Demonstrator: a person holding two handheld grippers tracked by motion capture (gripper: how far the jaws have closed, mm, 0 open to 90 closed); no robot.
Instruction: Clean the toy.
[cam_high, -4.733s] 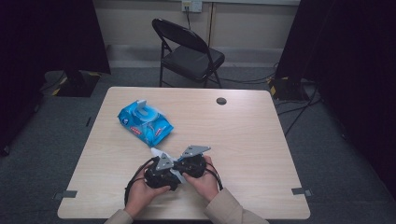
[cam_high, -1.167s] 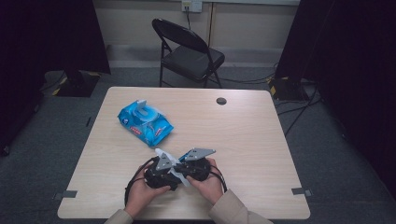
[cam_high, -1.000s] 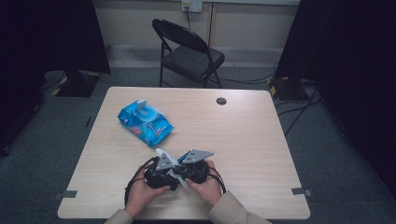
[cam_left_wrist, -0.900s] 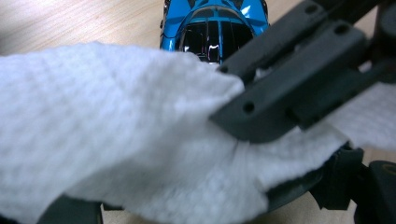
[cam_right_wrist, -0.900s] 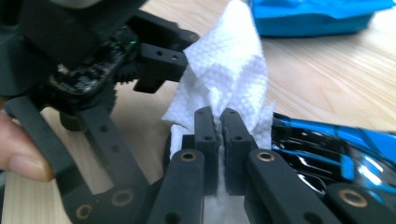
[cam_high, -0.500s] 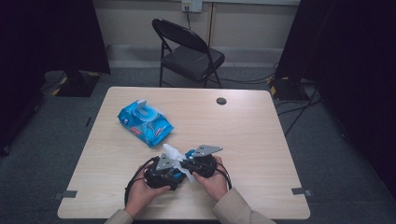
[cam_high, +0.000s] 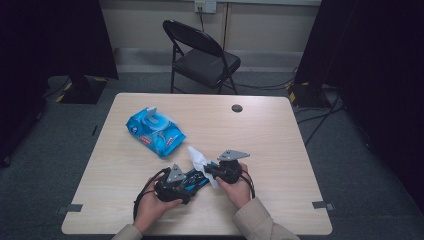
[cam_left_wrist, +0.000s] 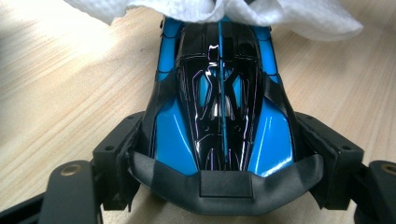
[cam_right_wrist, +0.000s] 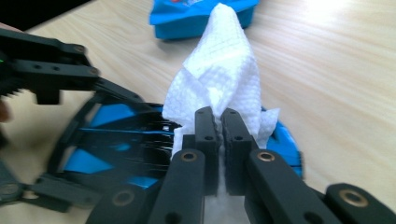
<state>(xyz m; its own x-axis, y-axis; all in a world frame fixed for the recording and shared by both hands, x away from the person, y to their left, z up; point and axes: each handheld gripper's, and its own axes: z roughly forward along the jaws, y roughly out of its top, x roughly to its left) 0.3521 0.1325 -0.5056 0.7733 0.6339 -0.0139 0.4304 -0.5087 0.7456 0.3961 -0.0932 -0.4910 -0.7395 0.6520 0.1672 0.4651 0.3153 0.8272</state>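
Between the two black jaws of the left gripper (cam_left_wrist: 219, 182), a blue and black toy car (cam_left_wrist: 219, 102) is being clamped by its rear flanks, with the pads pressing on both sides of the body. Beyond those fingertips, at the far end of the car, a white wipe (cam_left_wrist: 219, 11) is being draped over the nose. On the pale wooden table (cam_high: 280, 135), the car (cam_high: 192, 178) is being held low and close to the near edge, between the left gripper (cam_high: 186, 184) and the right gripper (cam_high: 214, 172).

Between the closed jaws of the right gripper (cam_right_wrist: 217, 123), the wipe (cam_right_wrist: 219, 74) is being pinched, the pads standing together on the cloth with no visible gap. Above those fingertips the wipe is being held up in a crumpled peak, while its lower folds are being laid against the car (cam_right_wrist: 112, 135) just to the side of the jaws. Well beyond both pairs of fingers, a blue pack of wipes (cam_high: 154, 131) is being left lying on the table, apart from the car.
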